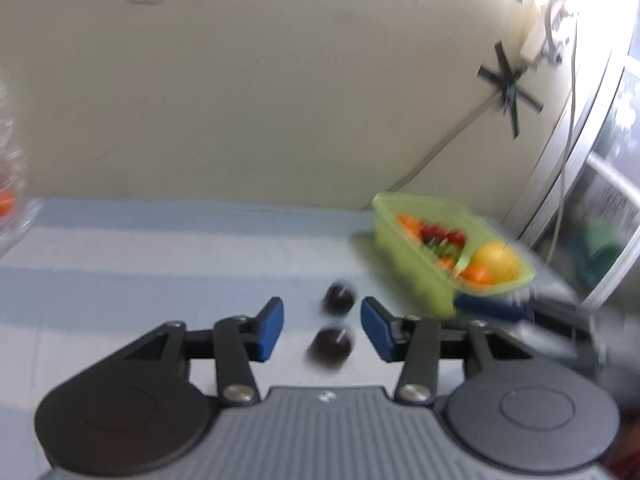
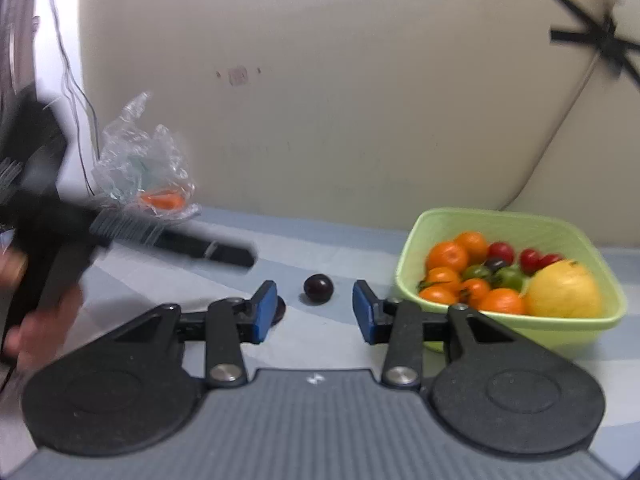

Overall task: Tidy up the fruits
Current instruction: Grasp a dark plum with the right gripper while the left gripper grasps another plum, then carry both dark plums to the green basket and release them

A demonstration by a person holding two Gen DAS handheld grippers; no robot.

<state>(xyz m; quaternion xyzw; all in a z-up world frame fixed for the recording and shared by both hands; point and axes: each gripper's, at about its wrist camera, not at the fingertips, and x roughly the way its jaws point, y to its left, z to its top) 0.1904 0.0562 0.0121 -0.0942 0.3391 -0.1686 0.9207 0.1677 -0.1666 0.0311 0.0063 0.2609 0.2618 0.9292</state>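
Pale blue cloth covers the table point(image 2: 340, 248), which runs back to a cream wall with open surface on the left. A green bowl point(image 2: 440, 224) near the right side holds oranges, a yellow fruit point(image 2: 564, 290) and small tomatoes. A crumpled clear bag point(image 2: 140, 160) stands at the back left. The right gripper point(image 2: 315, 312) is partly spread and holds nothing; one dark plum point(image 2: 318, 289) lies on the cloth just ahead, between its blue pads. The left gripper point(image 1: 322, 330) is likewise parted and empty-handed, a second plum point(image 1: 332, 346) lying untouched between its fingers.
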